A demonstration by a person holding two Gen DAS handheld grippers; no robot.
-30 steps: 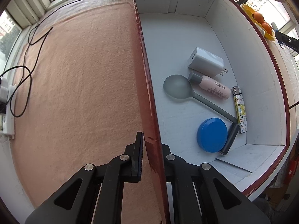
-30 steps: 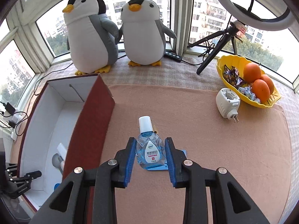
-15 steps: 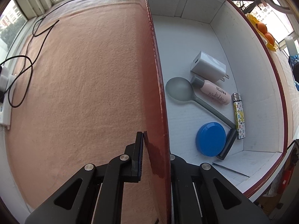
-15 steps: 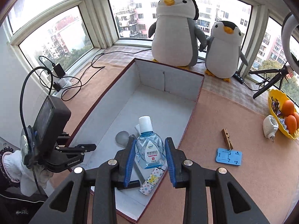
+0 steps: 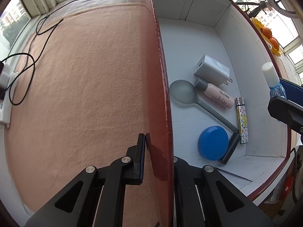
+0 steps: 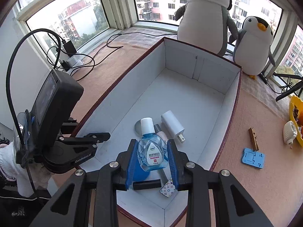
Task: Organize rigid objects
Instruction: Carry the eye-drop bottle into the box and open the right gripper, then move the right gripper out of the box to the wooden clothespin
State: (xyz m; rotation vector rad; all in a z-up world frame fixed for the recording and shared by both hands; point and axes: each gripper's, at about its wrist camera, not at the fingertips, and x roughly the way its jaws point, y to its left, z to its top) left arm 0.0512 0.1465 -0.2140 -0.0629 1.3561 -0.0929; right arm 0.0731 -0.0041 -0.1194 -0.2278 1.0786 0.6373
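Carried now from the pink bench to above the big white box with dark red walls (image 6: 217,102), small clear blue eye-drop bottle with white cap (image 6: 152,152) pinched in right tongs (image 6: 152,156), nearly ready for dropping beside the grey spoon (image 5: 191,98), left tongs (image 5: 158,151) clamped tight on box wall.

Eye-drop bottle (image 6: 152,156) reads "15ml"; left hand-held gripper (image 6: 98,138) reads "GenRobot.AI"

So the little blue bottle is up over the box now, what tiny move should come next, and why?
Probably lower it a little and let go. The right hand-held gripper is shut on the eye drop bottle, which hangs above the box floor, over the blue lid and spoon. The left hand-held gripper pinches the box wall, steadying it. Aiming at bare floor farther in may avoid a bump.
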